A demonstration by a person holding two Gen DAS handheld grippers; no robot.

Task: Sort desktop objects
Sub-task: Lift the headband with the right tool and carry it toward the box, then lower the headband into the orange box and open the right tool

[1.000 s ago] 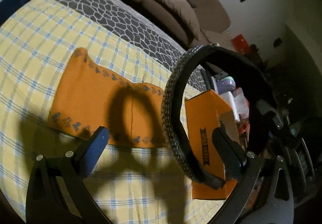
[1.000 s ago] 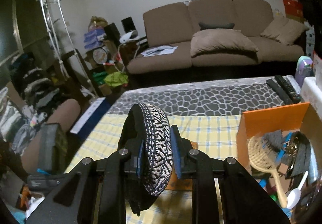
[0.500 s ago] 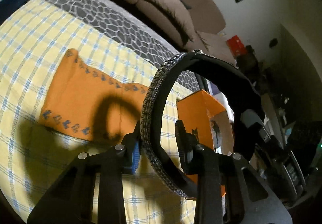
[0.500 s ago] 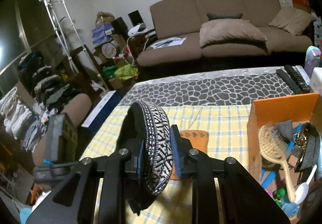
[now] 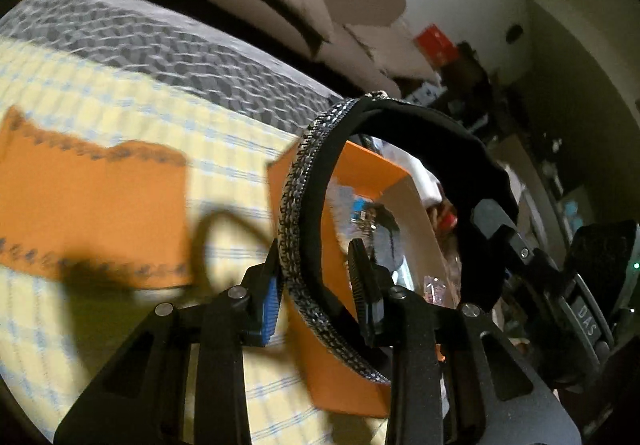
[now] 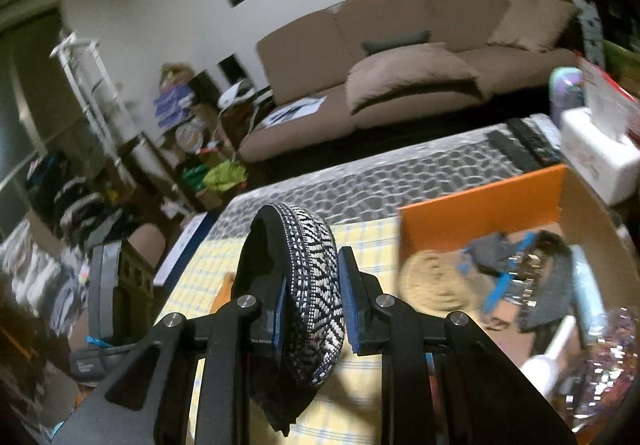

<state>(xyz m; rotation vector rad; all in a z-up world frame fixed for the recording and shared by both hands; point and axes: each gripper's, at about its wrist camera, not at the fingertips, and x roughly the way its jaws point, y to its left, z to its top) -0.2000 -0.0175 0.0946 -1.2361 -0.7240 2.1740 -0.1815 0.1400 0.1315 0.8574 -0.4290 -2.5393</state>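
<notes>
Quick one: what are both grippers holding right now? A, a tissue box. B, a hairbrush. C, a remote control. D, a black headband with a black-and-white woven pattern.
D: the left gripper and the right gripper are each closed on the patterned headband.

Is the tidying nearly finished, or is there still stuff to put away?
Partly done. The orange box already holds a round hairbrush and other small bits. In hand now: both the left tool and the right tool grip the patterned headband, held up beside the box, not yet inside. Still left on the checked cloth: an orange cloth piece.
</notes>
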